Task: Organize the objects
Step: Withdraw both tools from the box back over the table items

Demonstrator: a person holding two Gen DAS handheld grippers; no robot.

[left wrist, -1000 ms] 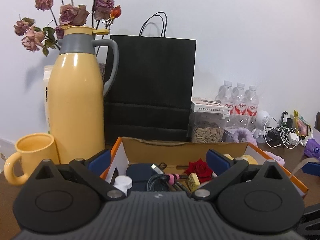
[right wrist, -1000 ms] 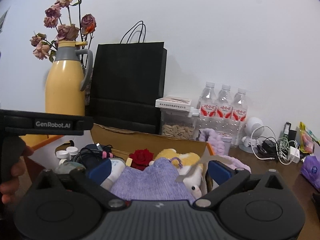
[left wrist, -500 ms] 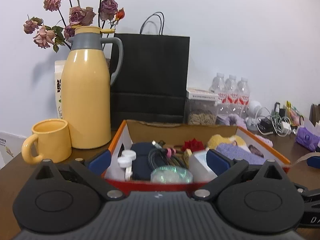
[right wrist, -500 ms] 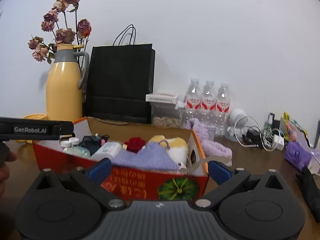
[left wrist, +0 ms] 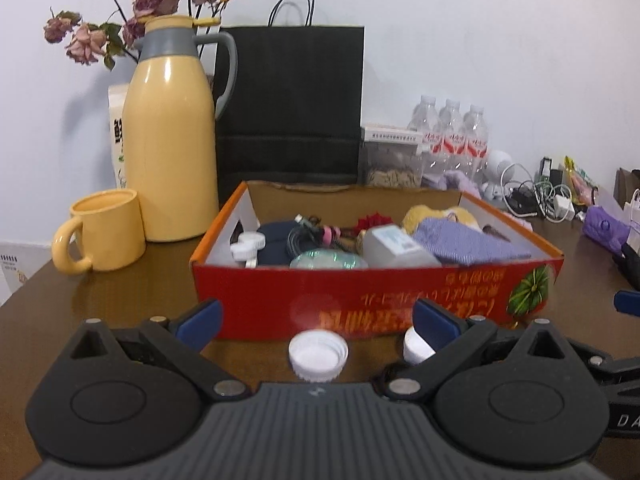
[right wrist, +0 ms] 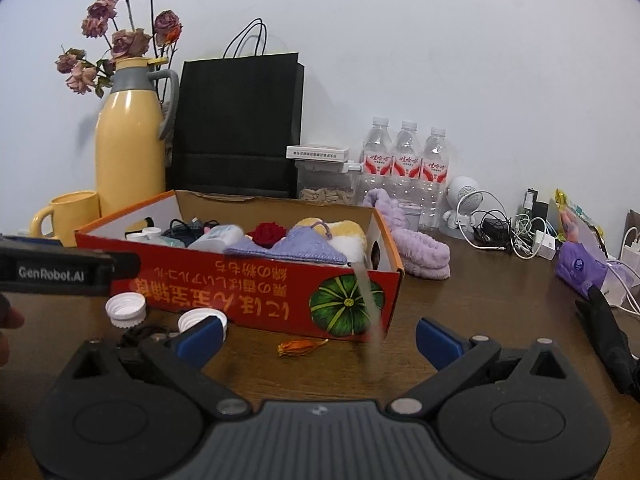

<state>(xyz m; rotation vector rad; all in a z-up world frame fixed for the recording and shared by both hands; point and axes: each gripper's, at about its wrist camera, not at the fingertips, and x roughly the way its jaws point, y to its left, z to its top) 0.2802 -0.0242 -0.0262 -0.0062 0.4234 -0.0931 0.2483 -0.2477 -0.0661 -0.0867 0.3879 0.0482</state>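
A red cardboard box (left wrist: 376,292) (right wrist: 256,292) stands on the brown table, filled with small items: white bottles, cables, a red rose, a purple knit cloth and a yellow plush. My left gripper (left wrist: 316,320) is open and empty, in front of the box. Two white bottle caps (left wrist: 318,356) (left wrist: 414,350) lie on the table between its fingers. My right gripper (right wrist: 318,334) is open and empty, before the box's right corner. The caps also show in the right wrist view (right wrist: 126,309) (right wrist: 200,320), with an orange dried petal (right wrist: 300,347).
A yellow jug (left wrist: 170,136) and yellow mug (left wrist: 106,236) stand left of the box. A black paper bag (left wrist: 290,104), a seed jar (left wrist: 394,164) and water bottles (right wrist: 406,168) stand behind. Purple slippers (right wrist: 416,248), chargers (right wrist: 516,236) and a purple pack (right wrist: 580,270) lie right.
Both grippers have pulled back from above the box to the table in front of it. The box's red front and the two caps have come into view.
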